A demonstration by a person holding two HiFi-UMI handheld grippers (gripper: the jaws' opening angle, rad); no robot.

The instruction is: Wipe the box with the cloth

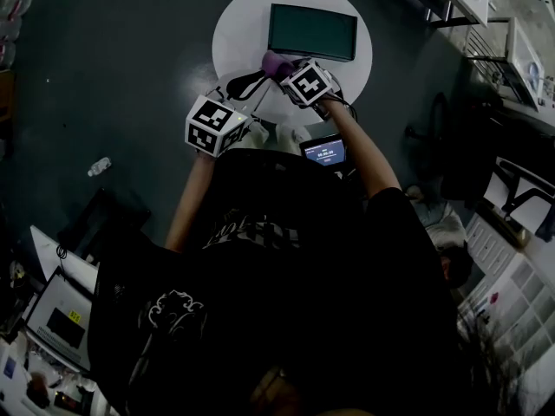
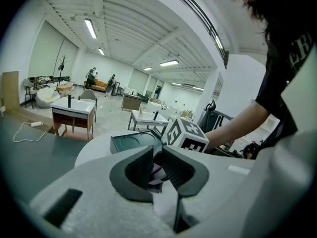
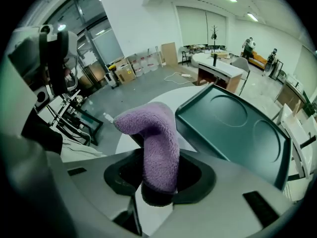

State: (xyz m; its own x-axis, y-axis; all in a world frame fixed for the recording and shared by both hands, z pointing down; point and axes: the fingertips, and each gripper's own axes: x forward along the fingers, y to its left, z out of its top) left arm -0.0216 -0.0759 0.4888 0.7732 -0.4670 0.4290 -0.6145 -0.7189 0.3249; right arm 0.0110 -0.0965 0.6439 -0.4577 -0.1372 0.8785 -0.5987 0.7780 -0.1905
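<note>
The right gripper (image 3: 159,175) had its fingers clamped on the purple cloth (image 3: 154,133). The cloth stood up from between them and folded over at its top, toward the left of the fingers. The box (image 3: 233,128), dark green and shallow with round recesses in its face, lay just ahead and to the right of those fingers on the round white table (image 1: 234,24). Cloth and box looked near each other but not touching. The left gripper (image 2: 157,165) had its fingers almost together with nothing between them. The box lay ahead of them, past the right gripper's marker cube (image 2: 187,135).

To wipe well, the free fold of cloth probably needed to lie flat on the box's face rather than dab it with the tip, so the right fingers should tilt forward and press lightly. Strokes would best run the length of the box, edge to edge, dipping into the recesses. The box looked light and might slide on the smooth table, so the left fingers could steady its near rim.
</note>
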